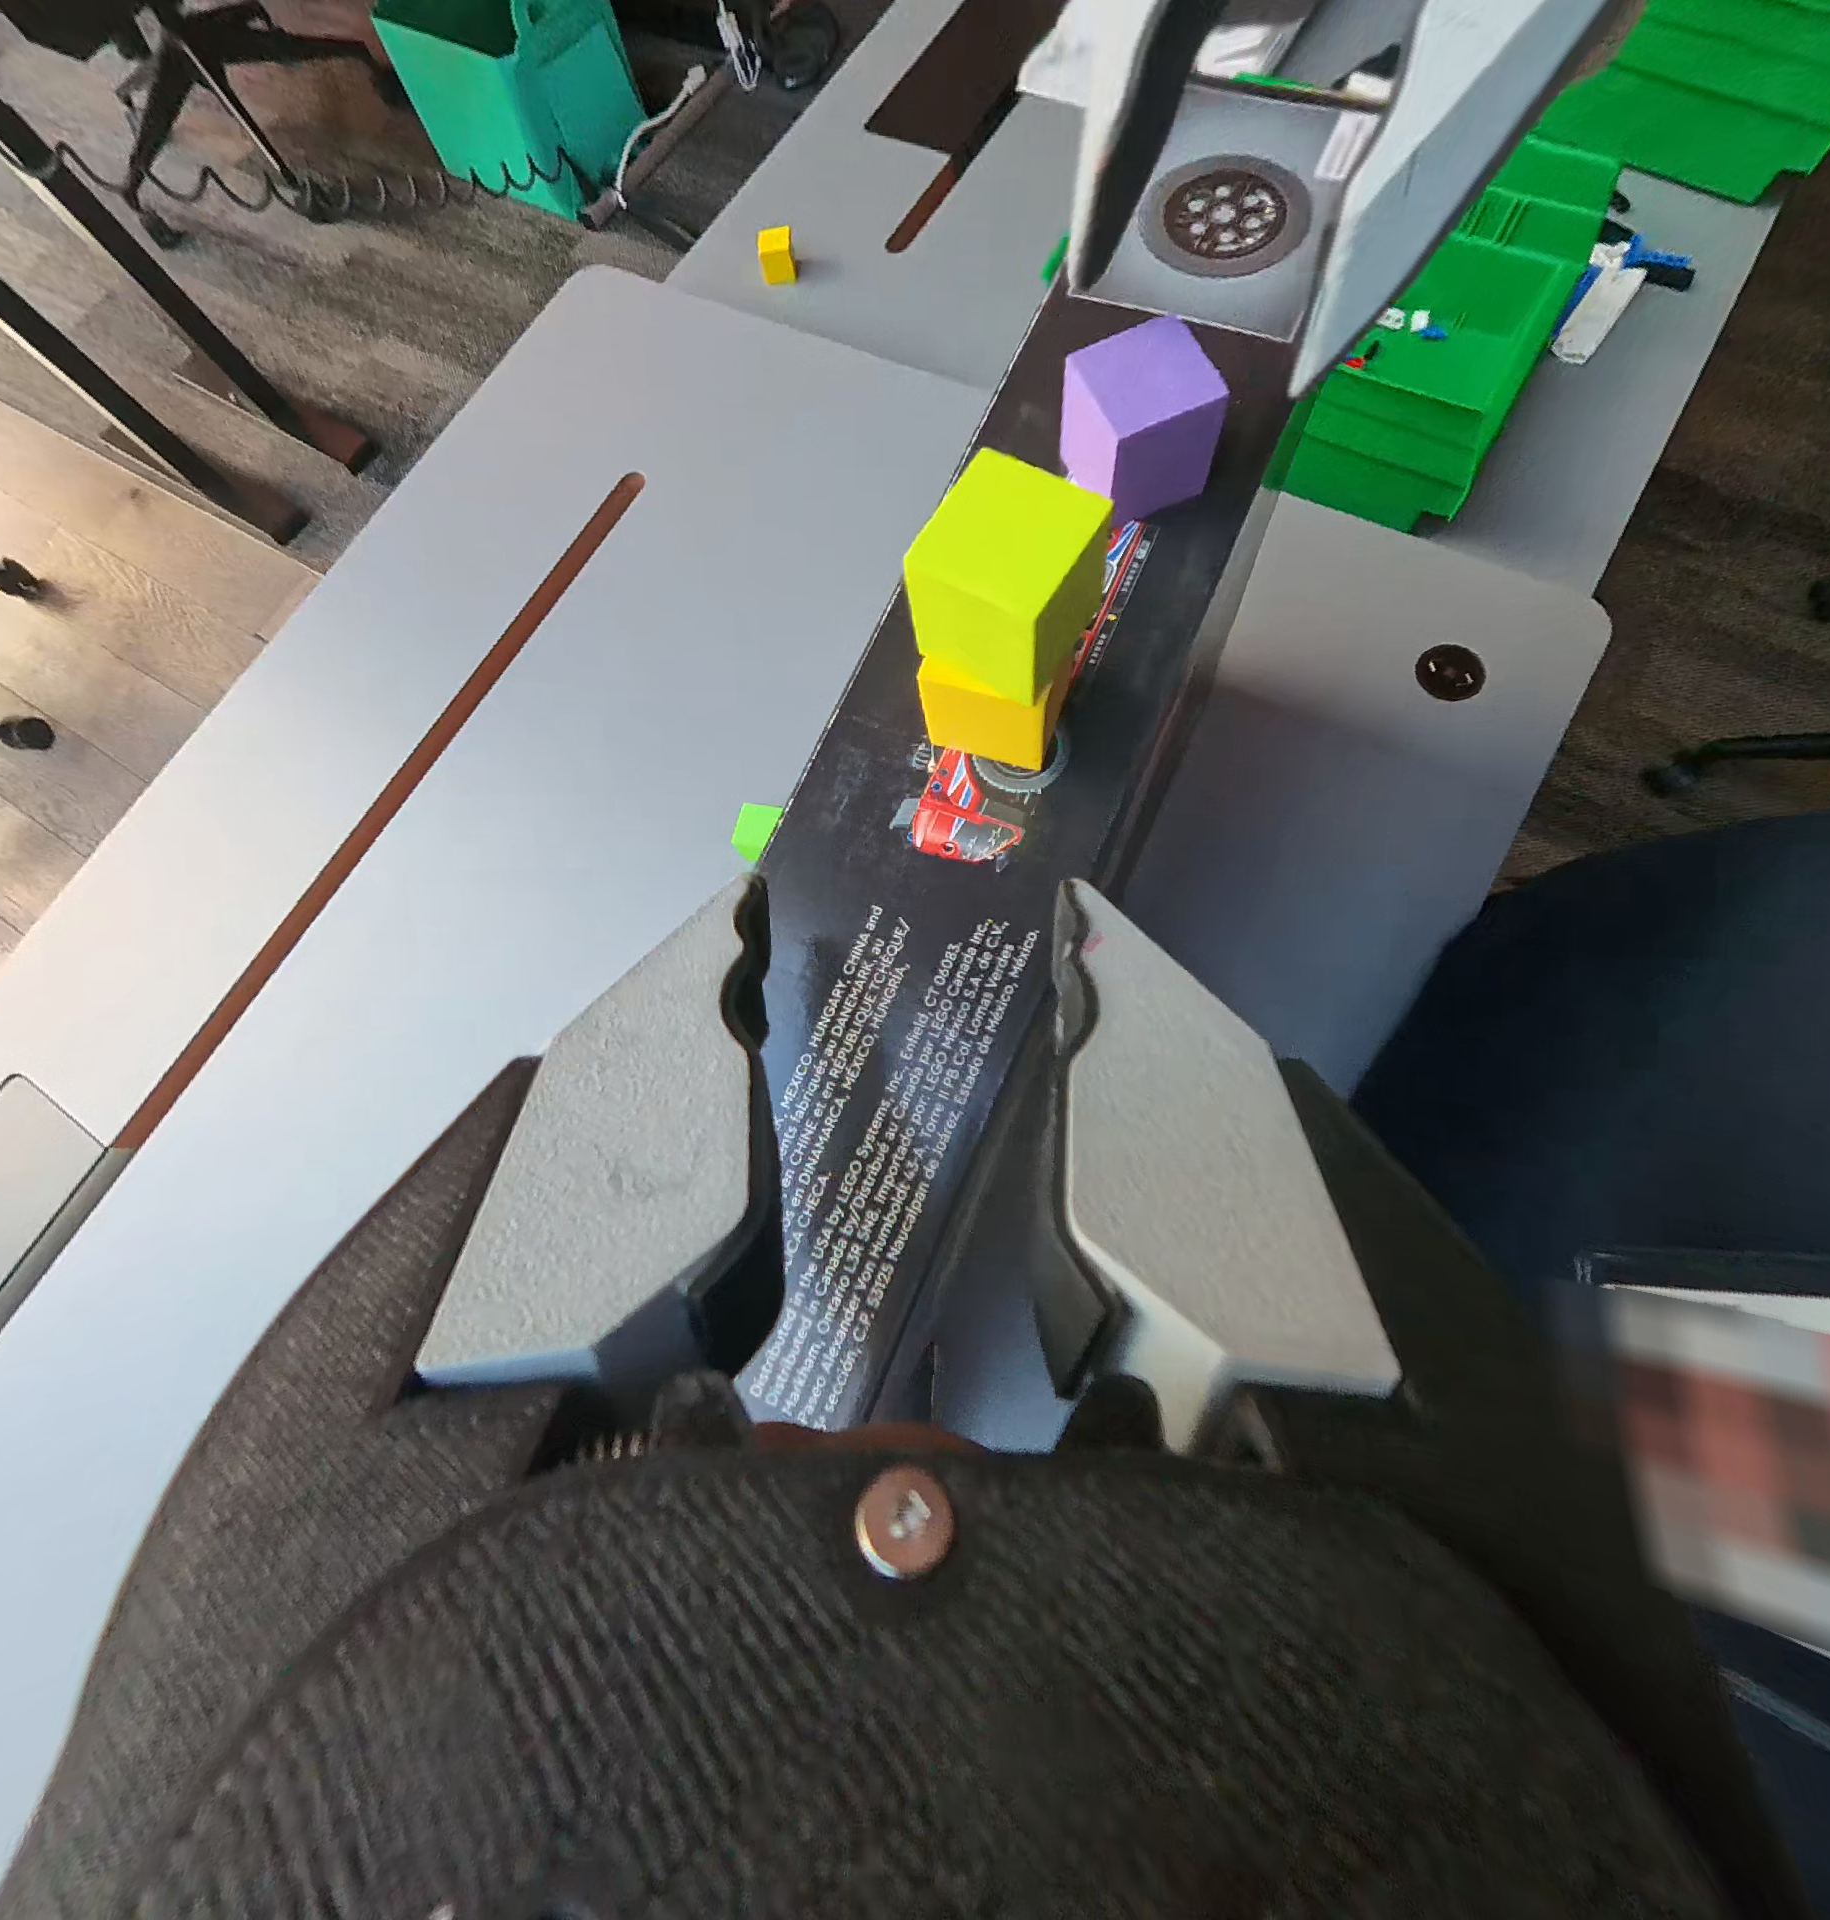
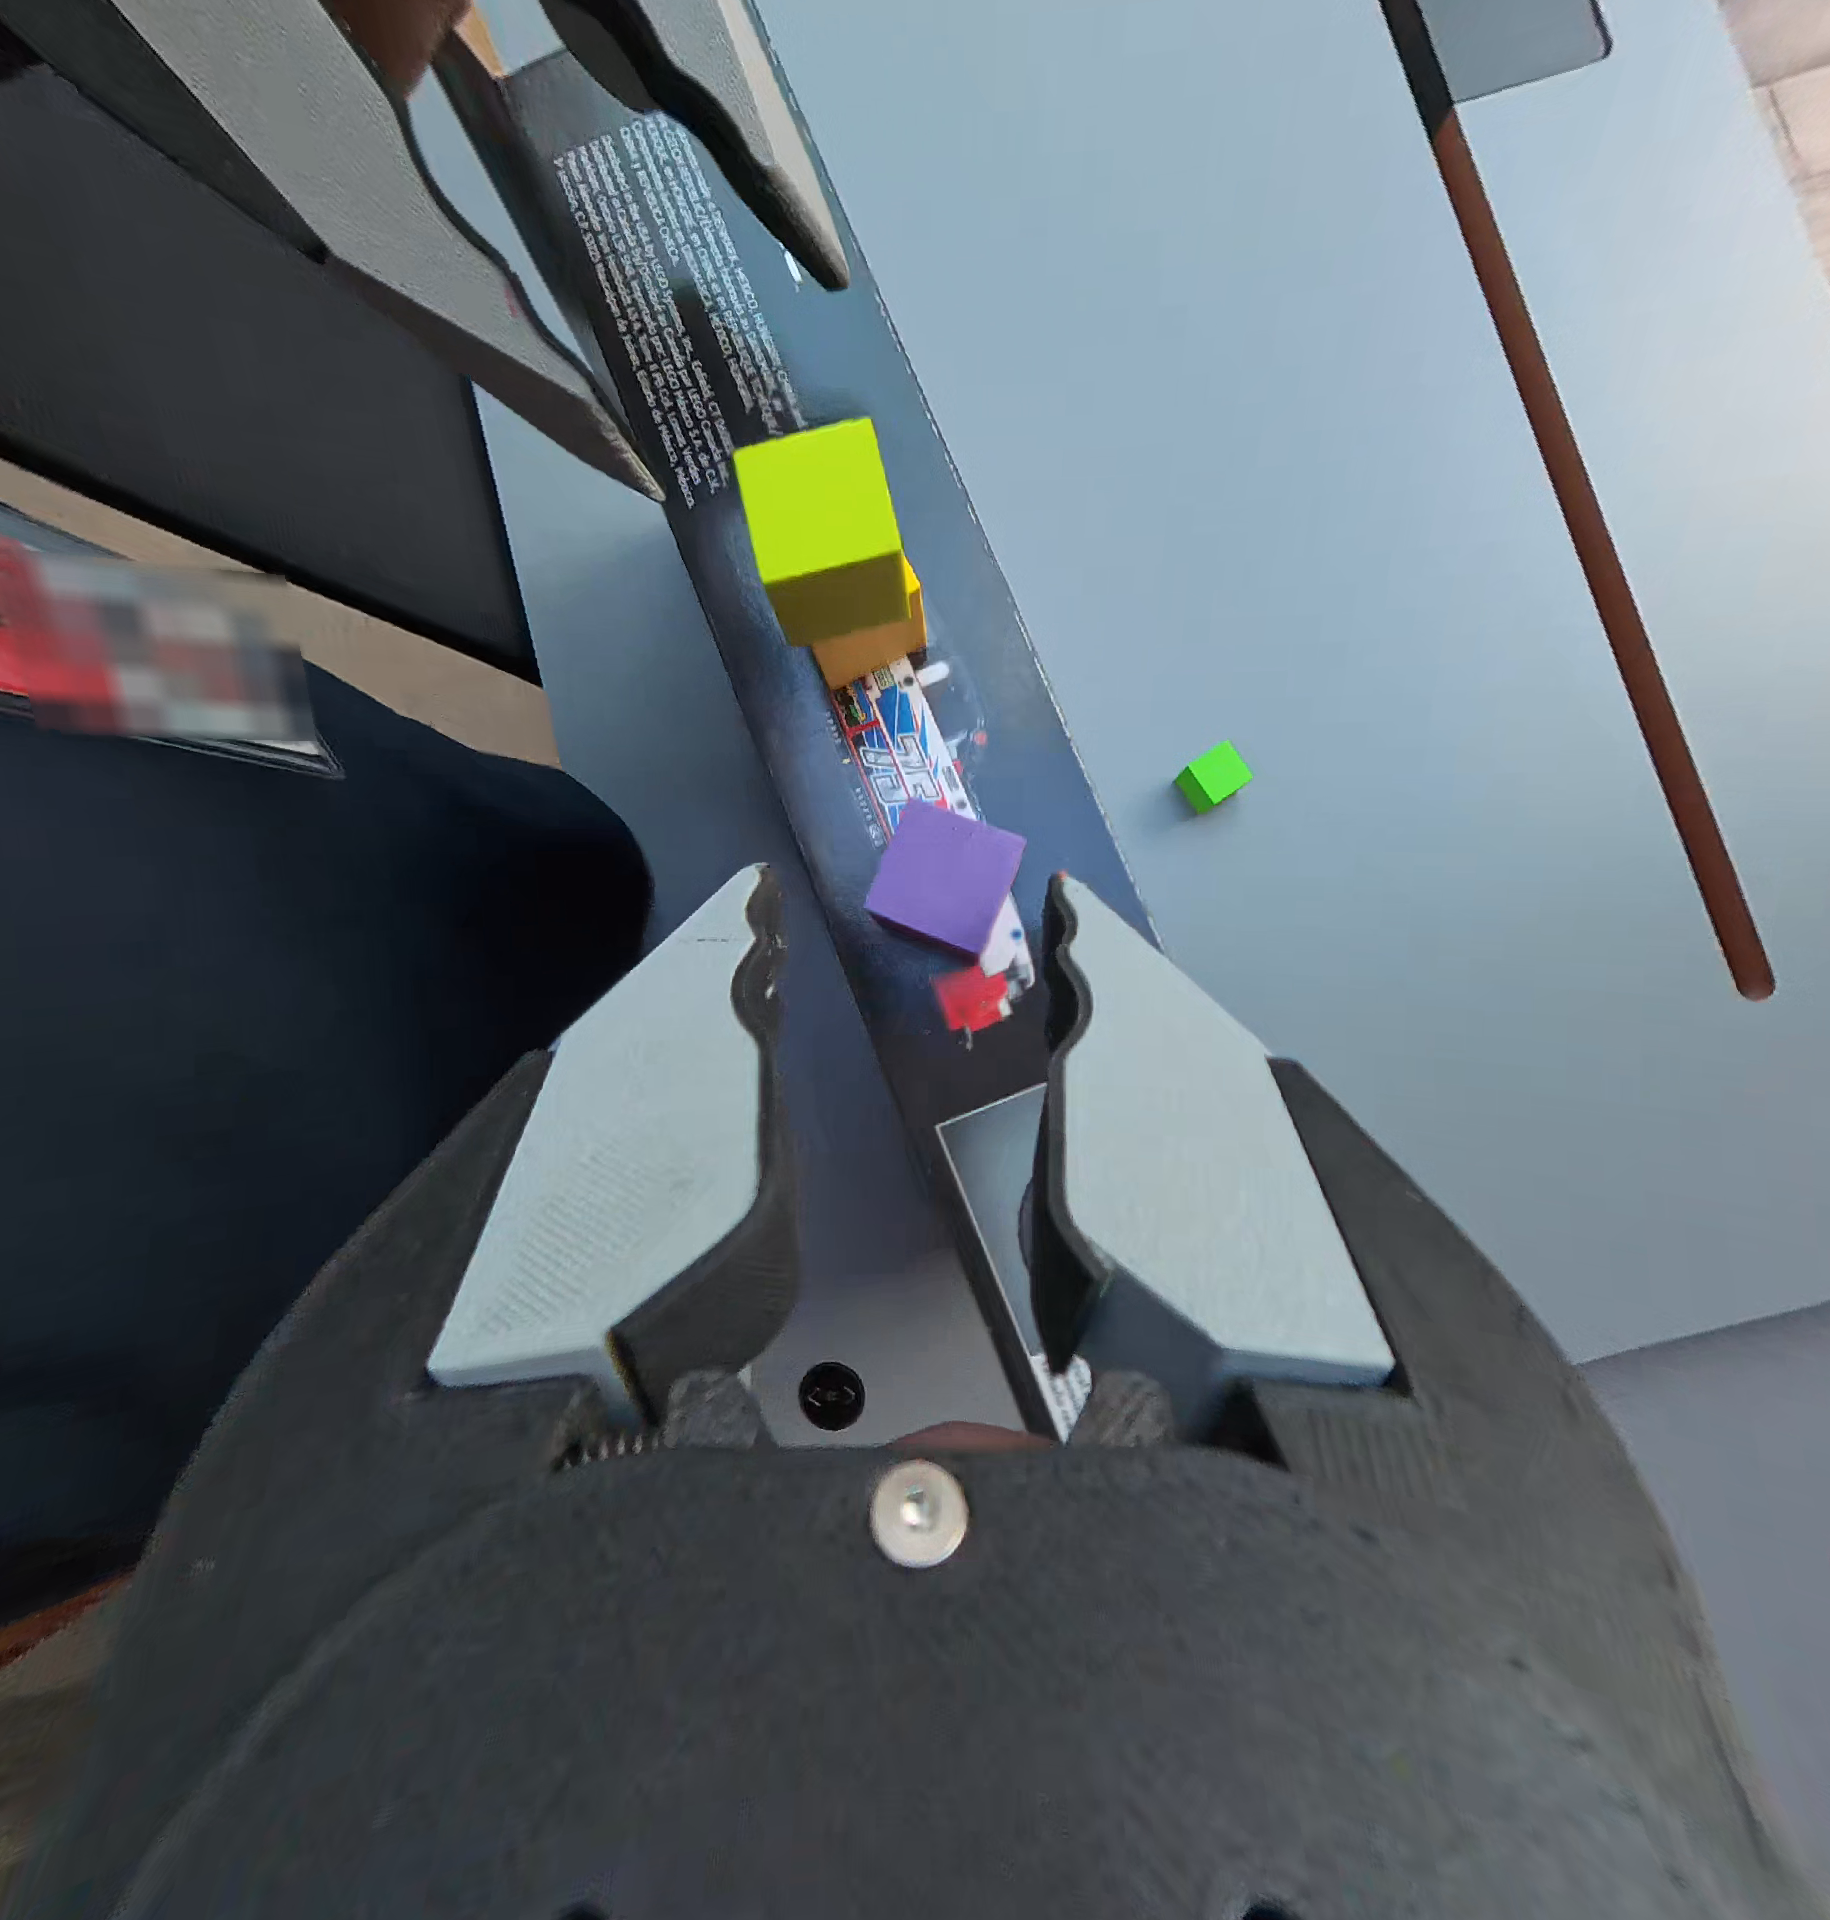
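A long black printed box (image 1: 890, 1091) lies across the grey tables. My left gripper (image 1: 906, 904) is shut on its near end, with a pad pressed on each side; the right wrist view shows this at the top left (image 2: 620, 260). On the box stands a lime cube (image 1: 1004, 571) stacked on a yellow cube (image 1: 978, 717), and beyond them a purple cube (image 1: 1139, 416). My right gripper (image 2: 911, 894) is open and empty, hovering just above the purple cube (image 2: 942, 878) without touching it. It also shows at the top of the left wrist view (image 1: 1197, 332).
A small green cube (image 2: 1214, 775) lies on the table (image 1: 578, 623) beside the box. A small yellow cube (image 1: 776, 255) sits on the far table. Green bins (image 1: 1462, 343) stand at the far right, and a teal bag (image 1: 506, 94) is on the floor. A person's dark clothing (image 1: 1617, 1039) is at the right.
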`<state>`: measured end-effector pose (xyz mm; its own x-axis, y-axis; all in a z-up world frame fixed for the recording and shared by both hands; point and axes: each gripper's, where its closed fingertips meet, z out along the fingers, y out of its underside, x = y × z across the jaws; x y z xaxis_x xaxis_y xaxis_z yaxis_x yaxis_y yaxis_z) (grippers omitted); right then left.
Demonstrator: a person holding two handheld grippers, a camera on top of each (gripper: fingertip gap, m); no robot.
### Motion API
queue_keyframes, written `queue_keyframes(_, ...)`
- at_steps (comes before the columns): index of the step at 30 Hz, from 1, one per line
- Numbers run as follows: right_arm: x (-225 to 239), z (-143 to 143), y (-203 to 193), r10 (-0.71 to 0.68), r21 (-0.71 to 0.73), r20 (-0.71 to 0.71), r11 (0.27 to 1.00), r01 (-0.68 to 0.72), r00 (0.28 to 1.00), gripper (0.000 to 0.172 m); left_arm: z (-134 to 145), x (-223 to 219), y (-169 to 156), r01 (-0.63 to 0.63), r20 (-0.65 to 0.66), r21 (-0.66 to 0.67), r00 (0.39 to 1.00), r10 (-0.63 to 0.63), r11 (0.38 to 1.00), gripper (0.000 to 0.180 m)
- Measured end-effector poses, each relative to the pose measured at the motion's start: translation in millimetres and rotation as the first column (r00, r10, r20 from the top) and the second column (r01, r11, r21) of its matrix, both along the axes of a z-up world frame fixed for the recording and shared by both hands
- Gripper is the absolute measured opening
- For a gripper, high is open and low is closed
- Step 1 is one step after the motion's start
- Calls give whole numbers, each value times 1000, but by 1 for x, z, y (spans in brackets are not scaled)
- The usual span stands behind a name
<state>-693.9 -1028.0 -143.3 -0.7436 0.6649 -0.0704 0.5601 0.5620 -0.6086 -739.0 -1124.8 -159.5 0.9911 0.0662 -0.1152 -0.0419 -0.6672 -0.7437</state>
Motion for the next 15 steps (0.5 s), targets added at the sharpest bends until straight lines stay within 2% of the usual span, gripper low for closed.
queue_keyframes(3,2,-12,3,-53,21,-6,998,53,999,47,0,2,2,22,4,0,1000,-22,1000,53)
queue_keyframes(6,-5,-17,3,-89,14,-16,996,89,996,28,-4,4,3,34,-1,-27,999,-34,999,55)
queue_keyframes(9,-7,-15,1,-82,7,-36,997,82,996,26,-7,9,1,39,6,-30,999,-39,999,54)
queue_keyframes(12,-8,-2,-1,-62,-3,-69,998,62,996,26,-12,12,-5,36,12,-42,999,-36,998,54)
queue_keyframes(15,-10,26,-11,-20,-50,-119,999,14,993,26,-13,13,-11,27,17,-39,1000,-26,999,53)
